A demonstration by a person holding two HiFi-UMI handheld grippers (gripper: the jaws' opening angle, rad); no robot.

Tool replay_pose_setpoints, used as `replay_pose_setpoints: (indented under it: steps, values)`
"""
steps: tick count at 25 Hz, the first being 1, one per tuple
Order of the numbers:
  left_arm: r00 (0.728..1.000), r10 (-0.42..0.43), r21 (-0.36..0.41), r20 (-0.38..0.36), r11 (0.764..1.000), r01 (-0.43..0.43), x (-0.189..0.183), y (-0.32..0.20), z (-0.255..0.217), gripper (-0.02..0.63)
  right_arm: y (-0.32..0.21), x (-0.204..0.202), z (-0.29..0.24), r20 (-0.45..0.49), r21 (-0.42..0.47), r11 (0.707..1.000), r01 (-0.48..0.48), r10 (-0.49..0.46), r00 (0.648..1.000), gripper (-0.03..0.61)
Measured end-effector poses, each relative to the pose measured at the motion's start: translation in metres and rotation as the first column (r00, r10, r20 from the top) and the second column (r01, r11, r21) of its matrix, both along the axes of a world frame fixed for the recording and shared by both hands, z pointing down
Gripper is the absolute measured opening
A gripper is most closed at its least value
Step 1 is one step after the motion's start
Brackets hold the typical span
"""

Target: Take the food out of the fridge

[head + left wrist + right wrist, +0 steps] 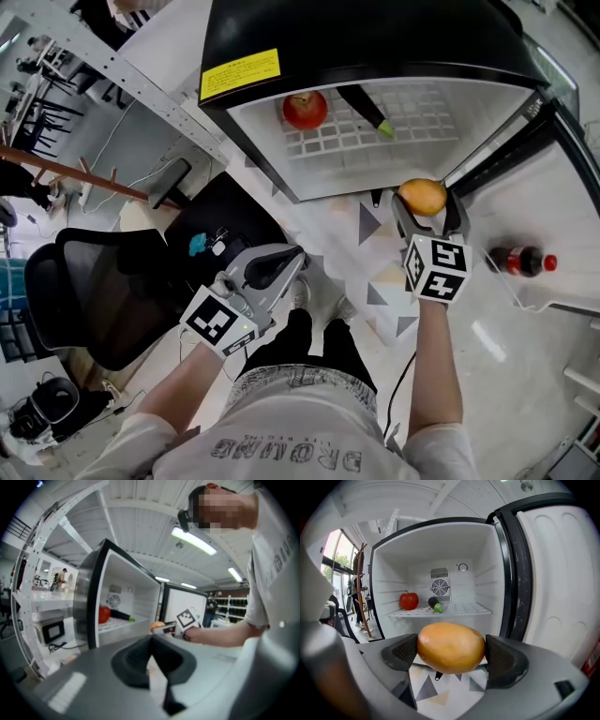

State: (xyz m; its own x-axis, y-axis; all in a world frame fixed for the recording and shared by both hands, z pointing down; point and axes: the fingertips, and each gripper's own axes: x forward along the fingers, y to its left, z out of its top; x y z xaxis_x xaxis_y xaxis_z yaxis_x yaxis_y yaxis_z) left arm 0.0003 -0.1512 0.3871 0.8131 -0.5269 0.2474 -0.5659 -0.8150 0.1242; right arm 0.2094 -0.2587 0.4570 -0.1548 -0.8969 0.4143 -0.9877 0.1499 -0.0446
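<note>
The small fridge [272, 141] stands open in front of me. On its wire shelf [459, 611] lie a red apple [305, 110] [408, 601] and a dark eggplant with a green end [367, 112] [435, 604]. My right gripper [424, 199] [451, 649] is shut on a yellow-orange mango [422, 196] [451, 647], held just outside the fridge mouth, below the shelf. My left gripper [286, 260] [152, 665] hangs low to the left, shut and holding nothing. The left gripper view catches the apple [104, 614], the mango [158, 626] and the fridge from the side.
The fridge door [562, 216] [562, 573] stands open at the right, with a cola bottle [520, 260] in its rack. A black office chair [94, 291] is at the left beside a metal shelving frame [141, 89]. A triangle-patterned floor mat [375, 281] lies underfoot.
</note>
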Motion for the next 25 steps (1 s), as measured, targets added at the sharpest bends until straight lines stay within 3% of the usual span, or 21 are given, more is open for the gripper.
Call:
replay_pose_setpoints:
  steps: [25]
  values:
    - [0.998,-0.017,0.07,-0.061,0.997,0.021,-0.021,-0.008,-0.037,0.006,0.05,-0.036,-0.099,0.046,0.129,0.989,0.077,-0.084,0.995,0.433]
